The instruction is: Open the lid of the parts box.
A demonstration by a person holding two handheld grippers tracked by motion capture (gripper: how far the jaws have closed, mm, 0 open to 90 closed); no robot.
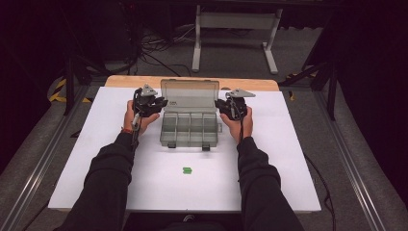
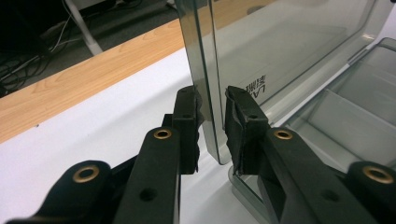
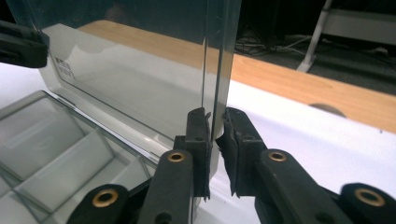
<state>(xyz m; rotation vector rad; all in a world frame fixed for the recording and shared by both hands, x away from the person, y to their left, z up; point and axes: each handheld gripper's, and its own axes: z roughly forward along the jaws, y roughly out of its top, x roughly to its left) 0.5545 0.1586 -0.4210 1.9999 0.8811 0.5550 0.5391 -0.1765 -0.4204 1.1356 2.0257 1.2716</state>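
Note:
A clear plastic compartment box (image 1: pixel 190 143) stands on the white table top with its lid (image 1: pixel 189 94) raised upright. Its compartments (image 3: pixel 56 154) look empty. My left gripper (image 1: pixel 162 102) is at the lid's left edge. In the left gripper view its pads (image 2: pixel 212 119) press on that edge from both sides. My right gripper (image 1: pixel 219 103) is at the lid's right edge, where its pads (image 3: pixel 217 130) clamp the thin wall (image 3: pixel 130 70). The left gripper's jaw (image 3: pixel 18 46) shows at the far side of the lid. A small green piece (image 1: pixel 186 170) lies on the table in front of the box.
The white sheet (image 1: pixel 288 159) covers the table, with a wooden strip (image 1: pixel 125 81) along its far edge. Behind the table a white frame (image 1: pixel 235 21) and cables (image 1: pixel 149 48) sit on the grey floor. Metal rails (image 1: pixel 356 163) run along both sides.

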